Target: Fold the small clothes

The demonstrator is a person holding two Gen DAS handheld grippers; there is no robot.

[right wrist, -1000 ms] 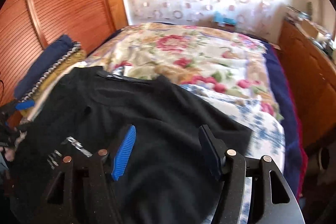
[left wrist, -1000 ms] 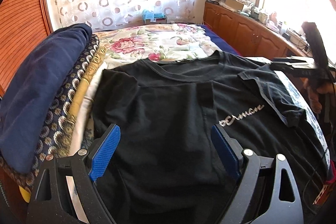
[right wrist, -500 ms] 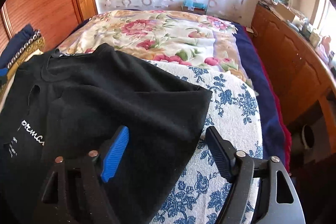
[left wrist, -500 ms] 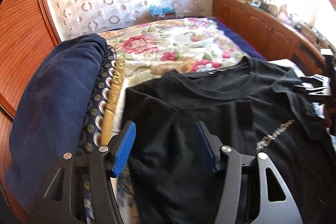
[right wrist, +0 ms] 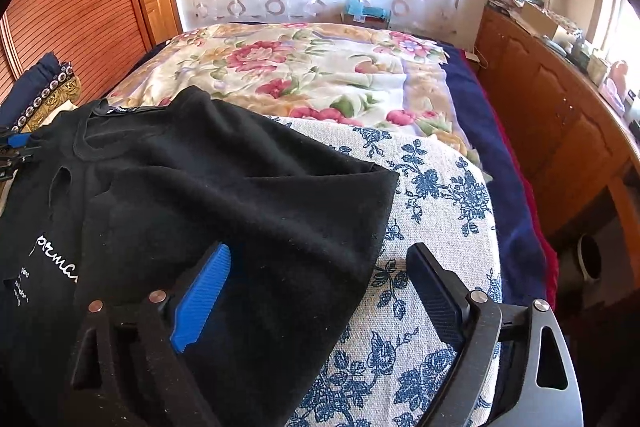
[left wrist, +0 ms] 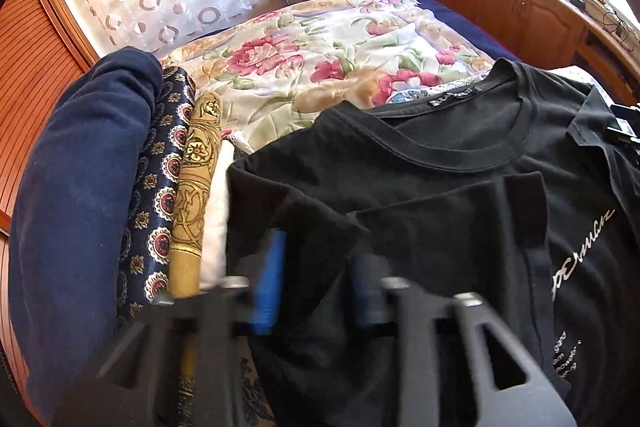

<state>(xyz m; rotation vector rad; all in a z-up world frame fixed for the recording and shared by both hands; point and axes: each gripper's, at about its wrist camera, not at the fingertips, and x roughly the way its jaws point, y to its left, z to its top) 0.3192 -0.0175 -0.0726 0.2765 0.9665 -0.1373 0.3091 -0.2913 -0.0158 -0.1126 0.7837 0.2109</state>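
A black T-shirt with white lettering lies front up on a blue-flowered white cloth; it also shows in the right wrist view. Its left sleeve is folded in over the chest. My left gripper is blurred by motion, its jaws narrowed around the shirt's left shoulder edge, a gap still showing between them. My right gripper is open, straddling the edge of the right sleeve just above the cloth.
A stack of folded cloths, navy, patterned and gold, lies left of the shirt. A floral quilt covers the bed behind. Wooden cabinets run along the right, a slatted wooden door on the left.
My left gripper moved left to the shirt's shoulder edge and its jaws narrowed a lot. My right gripper moved right, to the right sleeve's edge, still open.
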